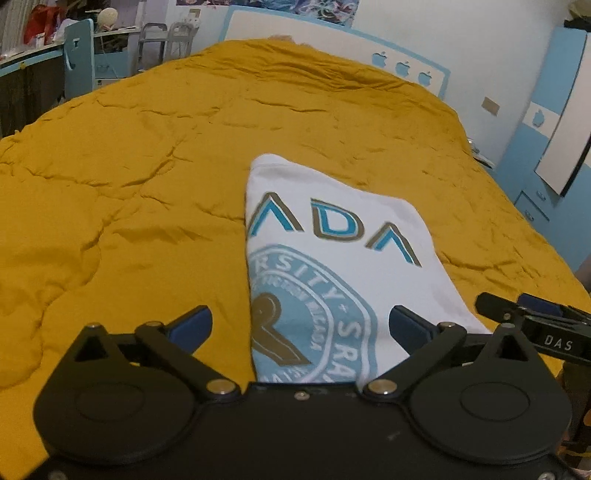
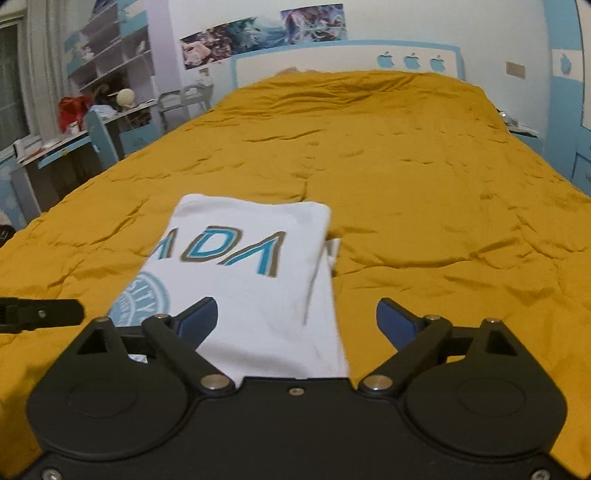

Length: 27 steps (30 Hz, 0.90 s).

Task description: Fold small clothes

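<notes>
Folded shirt (image 1: 332,258): round crest in left view, sleeve edge in right.

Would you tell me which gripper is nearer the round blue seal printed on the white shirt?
Left. The left gripper hangs open right over the seal on the shirt; the right gripper is open over plain white fabric beside it.

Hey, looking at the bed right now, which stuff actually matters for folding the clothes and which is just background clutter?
For the job:
white printed shirt, folded narrow
mustard bedspread under it
left hand-held gripper, open
right hand-held gripper, open

Lying about:
desk clutter
wall shelves
posters
</notes>
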Available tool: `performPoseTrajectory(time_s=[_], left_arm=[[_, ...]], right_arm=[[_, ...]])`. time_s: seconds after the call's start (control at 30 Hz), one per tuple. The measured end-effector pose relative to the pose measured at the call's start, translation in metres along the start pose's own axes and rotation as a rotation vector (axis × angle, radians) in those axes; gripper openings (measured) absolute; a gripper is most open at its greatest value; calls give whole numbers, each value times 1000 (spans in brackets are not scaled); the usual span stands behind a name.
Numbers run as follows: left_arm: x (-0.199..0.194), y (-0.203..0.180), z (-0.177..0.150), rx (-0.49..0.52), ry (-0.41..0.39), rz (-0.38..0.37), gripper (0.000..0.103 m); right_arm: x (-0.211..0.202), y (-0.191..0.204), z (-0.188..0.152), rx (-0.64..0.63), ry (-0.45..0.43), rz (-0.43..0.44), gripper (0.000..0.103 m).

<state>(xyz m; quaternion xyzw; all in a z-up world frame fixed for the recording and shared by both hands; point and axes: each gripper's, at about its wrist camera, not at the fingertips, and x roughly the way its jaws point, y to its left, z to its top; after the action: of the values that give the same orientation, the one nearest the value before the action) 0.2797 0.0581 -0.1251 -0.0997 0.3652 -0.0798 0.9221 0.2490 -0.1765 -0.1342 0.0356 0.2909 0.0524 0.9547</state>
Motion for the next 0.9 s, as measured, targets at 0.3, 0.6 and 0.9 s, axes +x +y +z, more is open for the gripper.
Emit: performPoseTrajectory(time_s=[0.3,0.6,0.9], left_arm=[[32,-10,-33,54,110,63,103],[-38,-22,-17,55,11,107,103],[-131,-34,-21,65,-24,171,103]], right_arm=[[17,5,-32,-8,107,-52,94],[-35,15,-16,-3,44,-86,94],[-124,57,-15,-65,-26,-106,99]])
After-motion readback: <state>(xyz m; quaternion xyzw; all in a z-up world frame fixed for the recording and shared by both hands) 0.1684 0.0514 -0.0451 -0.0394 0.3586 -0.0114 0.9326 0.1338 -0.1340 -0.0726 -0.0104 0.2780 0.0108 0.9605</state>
